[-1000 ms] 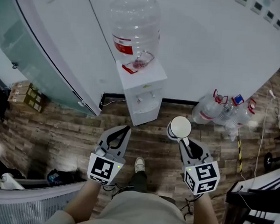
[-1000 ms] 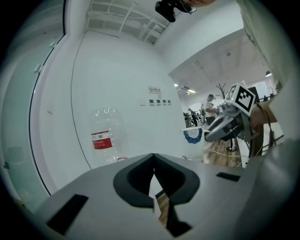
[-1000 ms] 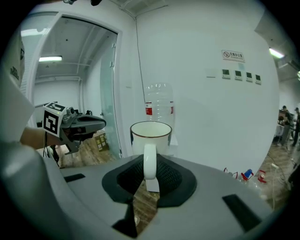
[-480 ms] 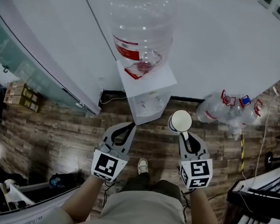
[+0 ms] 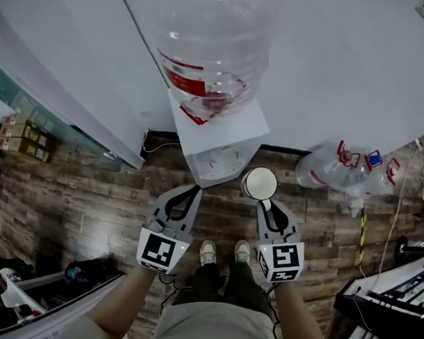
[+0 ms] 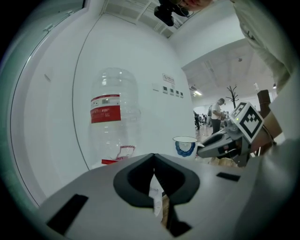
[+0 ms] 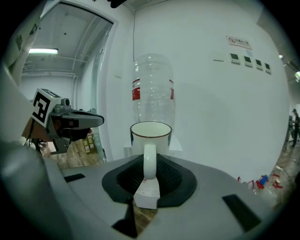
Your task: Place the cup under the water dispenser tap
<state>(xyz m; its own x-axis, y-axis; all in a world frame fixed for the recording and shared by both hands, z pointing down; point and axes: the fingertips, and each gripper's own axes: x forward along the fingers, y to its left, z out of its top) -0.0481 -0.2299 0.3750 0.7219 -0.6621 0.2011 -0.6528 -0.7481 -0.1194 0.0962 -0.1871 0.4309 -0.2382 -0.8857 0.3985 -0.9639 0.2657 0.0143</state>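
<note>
A white water dispenser (image 5: pixel 218 133) stands against the wall with an empty clear bottle (image 5: pixel 210 35) on top; its taps (image 5: pixel 220 156) face me. My right gripper (image 5: pixel 265 205) is shut on the handle of a white cup (image 5: pixel 259 183), upright and in the air just right of the dispenser's front. In the right gripper view the cup (image 7: pixel 151 136) sits in front of the bottle (image 7: pixel 152 89), its handle between the pads of my right gripper (image 7: pixel 149 174). My left gripper (image 5: pixel 194 191) is shut and holds nothing, its tips close to the dispenser's lower front. The left gripper view shows the cup (image 6: pixel 185 144) to its right.
Several spare water bottles (image 5: pixel 342 171) lie on the wooden floor right of the dispenser. A glass partition (image 5: pixel 29 94) and cardboard boxes (image 5: pixel 22 137) are at the left. A black cable (image 5: pixel 152 146) runs along the wall. The person's shoes (image 5: pixel 222 253) stand between the grippers. Dark racks (image 5: pixel 390 308) fill the lower right.
Both grippers have come forward and down toward the dispenser, which now looms larger. The cup has travelled with the right gripper and sits closer to the dispenser's front.
</note>
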